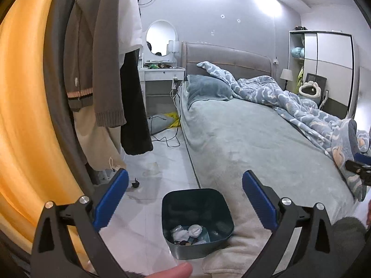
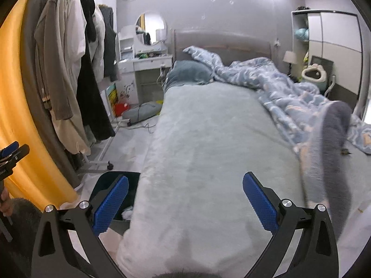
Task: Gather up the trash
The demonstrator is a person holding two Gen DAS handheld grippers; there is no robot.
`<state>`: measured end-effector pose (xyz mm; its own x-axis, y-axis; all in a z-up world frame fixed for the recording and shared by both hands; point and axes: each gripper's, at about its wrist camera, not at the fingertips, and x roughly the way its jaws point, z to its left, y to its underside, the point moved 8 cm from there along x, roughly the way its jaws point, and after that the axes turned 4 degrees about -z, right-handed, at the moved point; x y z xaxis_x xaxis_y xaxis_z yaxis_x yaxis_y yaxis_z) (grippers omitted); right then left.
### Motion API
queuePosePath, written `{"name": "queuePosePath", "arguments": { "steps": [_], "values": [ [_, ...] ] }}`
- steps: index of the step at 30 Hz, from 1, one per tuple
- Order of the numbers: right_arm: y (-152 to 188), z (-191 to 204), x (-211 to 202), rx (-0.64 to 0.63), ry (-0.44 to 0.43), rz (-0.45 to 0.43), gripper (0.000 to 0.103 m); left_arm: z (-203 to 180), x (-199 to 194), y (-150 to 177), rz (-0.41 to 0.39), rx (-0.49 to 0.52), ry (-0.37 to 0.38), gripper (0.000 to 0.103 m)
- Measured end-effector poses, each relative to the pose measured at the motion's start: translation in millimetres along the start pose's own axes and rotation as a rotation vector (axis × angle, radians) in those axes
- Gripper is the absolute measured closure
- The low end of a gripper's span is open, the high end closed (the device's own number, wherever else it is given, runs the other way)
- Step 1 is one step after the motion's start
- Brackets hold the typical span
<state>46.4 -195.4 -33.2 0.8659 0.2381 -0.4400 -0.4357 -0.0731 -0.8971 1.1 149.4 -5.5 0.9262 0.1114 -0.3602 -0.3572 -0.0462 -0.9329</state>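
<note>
While both grippers hang over the foot of the bed (image 2: 208, 120), neither holds anything. The left gripper (image 1: 185, 199) has its jaws spread wide, and between them, on the floor (image 1: 143, 208) just beside the bed's left edge, stands the bin (image 1: 197, 222). It is dark teal, open-topped, and upright. At its bottom lie crumpled white tissues (image 1: 193, 230) and a few small dark scraps that are too small to tell apart. A small dark scrap (image 1: 135, 183) lies on the floor near the left jaw, well apart from the bin.

The right gripper (image 2: 185, 201) also has its jaws spread, with only the pale bedsheet between them. In the right wrist view the bin (image 2: 109, 185) shows partly behind the left jaw, at the bed's left edge. A rumpled blue quilt (image 2: 278, 88) covers the right side of the bed, and a pillow (image 2: 187, 71) lies at the headboard end. Clothes (image 2: 69, 69) hang on a rack along the left, in front of an orange curtain (image 2: 16, 92). A white dresser (image 2: 143, 62) with a round mirror stands beyond the rack.
</note>
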Motion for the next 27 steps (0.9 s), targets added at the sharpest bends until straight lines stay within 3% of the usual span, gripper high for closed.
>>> {"name": "queuePosePath", "arguments": {
  "steps": [10,18,27],
  "values": [
    [10,-33,-41,0.039,0.028,-0.043,0.003,-25,-10,11,0.006,0.012,0.025,0.003],
    [14,-17,-54,-0.047,-0.056,-0.064,0.003,-32,-7,20,0.029,0.015,0.022,0.003],
    [10,-20,-57,-0.006,-0.073,-0.082,0.003,-29,-6,21,0.036,0.017,0.011,0.003]
  ]
}}
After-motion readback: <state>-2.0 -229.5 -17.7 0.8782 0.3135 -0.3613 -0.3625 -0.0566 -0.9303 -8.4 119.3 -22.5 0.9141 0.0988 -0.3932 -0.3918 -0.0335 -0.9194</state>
